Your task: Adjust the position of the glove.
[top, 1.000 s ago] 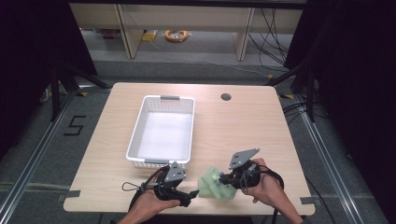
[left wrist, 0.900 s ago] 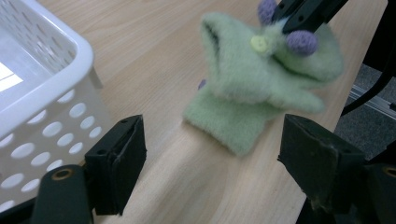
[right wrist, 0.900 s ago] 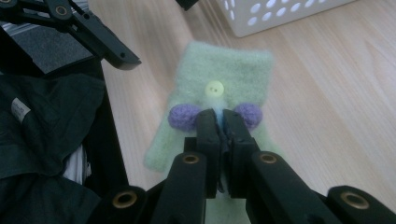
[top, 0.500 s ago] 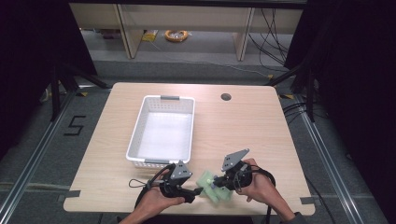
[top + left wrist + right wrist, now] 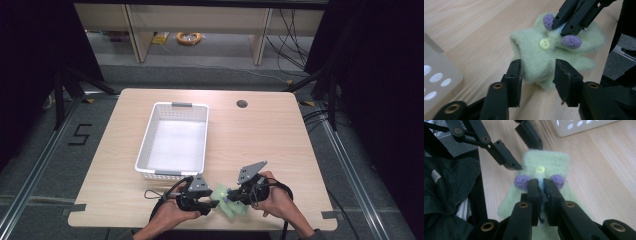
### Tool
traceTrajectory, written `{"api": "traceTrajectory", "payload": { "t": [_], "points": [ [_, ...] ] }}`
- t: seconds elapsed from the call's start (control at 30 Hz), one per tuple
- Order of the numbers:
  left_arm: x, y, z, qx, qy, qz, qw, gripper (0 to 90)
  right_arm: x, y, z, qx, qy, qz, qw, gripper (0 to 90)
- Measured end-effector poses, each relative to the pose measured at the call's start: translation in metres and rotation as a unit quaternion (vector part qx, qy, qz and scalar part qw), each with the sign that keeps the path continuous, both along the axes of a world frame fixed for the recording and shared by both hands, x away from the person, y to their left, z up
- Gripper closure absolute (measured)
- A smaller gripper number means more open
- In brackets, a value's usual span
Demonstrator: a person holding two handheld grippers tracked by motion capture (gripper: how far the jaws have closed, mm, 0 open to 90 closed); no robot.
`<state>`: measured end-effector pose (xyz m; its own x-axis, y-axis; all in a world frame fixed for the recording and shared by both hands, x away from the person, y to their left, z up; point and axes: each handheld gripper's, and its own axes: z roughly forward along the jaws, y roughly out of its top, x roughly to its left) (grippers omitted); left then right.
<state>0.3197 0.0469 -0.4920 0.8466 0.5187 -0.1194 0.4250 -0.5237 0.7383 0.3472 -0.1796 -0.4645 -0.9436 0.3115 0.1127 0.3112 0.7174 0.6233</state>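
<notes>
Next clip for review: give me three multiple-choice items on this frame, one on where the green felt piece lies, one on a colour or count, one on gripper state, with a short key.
1. Where does the felt piece lie?
A. in the basket
B. on the table's near edge, between the grippers
C. on the floor

2. How many purple pompoms does it carry?
A. two
B. four
C. none

3. How does the right gripper stand?
A. wide open above the basket
B. shut on the felt between the pompoms
C. lying loose on the table

Key: 1 B, the high view shows it in front of the white basket, which holds nothing. 2 A, one sits on each side of the yellow button. 3 B, its fingers pinch the felt, while the left gripper is open around the near edge.
</notes>
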Motion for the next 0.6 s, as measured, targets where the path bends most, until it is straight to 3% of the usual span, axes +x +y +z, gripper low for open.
{"api": "traceTrajectory", "payload": {
  "t": [0.07, 0.1, 0.2, 0.23, 0.3, 0.33, 0.43, 0.53, 0.57, 0.6],
  "points": [
    [-0.002, -0.001, -0.001, -0.008, 0.002, 0.011, 0.9999, 64.8, 0.000, 0.000, -0.001, 0.000, -0.002, -0.002, 1.0000, 83.6],
    [-0.001, 0.000, 0.000, 0.003, -0.007, 0.001, 1.0000, 69.2, -0.001, -0.001, 0.000, -0.001, 0.001, -0.008, 1.0000, 82.9],
    [-0.002, 0.001, -0.001, 0.000, -0.005, 0.016, 0.9999, 79.6, -0.002, -0.001, -0.001, 0.005, 0.007, -0.015, 0.9999, 81.4],
    [-0.001, 0.003, 0.000, -0.002, -0.007, 0.009, 0.9999, 83.0, -0.003, -0.002, -0.002, 0.012, 0.002, -0.025, 0.9996, 78.5],
    [-0.001, 0.003, -0.002, -0.005, -0.001, 0.019, 0.9998, 83.8, -0.003, -0.003, -0.002, 0.015, 0.003, -0.024, 0.9996, 77.0],
    [0.000, 0.003, -0.001, -0.001, -0.004, 0.011, 0.9999, 84.6, -0.003, -0.004, -0.001, 0.018, 0.000, -0.027, 0.9995, 74.8],
    [-0.002, 0.003, -0.002, 0.000, 0.001, 0.018, 0.9998, 85.8, -0.006, -0.009, 0.003, 0.026, 0.001, -0.046, 0.9986, 70.8],
    [-0.003, 0.004, 0.000, -0.001, -0.002, 0.011, 0.9999, 86.1, -0.013, -0.018, 0.011, 0.027, -0.006, -0.082, 0.9963, 70.2],
    [-0.004, 0.004, 0.000, -0.004, 0.000, 0.013, 0.9999, 86.2, -0.018, -0.027, 0.016, 0.026, -0.020, -0.097, 0.9948, 68.9],
    [-0.005, 0.004, 0.000, -0.004, -0.003, 0.016, 0.9999, 86.2, -0.018, -0.027, 0.016, 0.026, -0.020, -0.097, 0.9948, 68.9]
  ]
}}
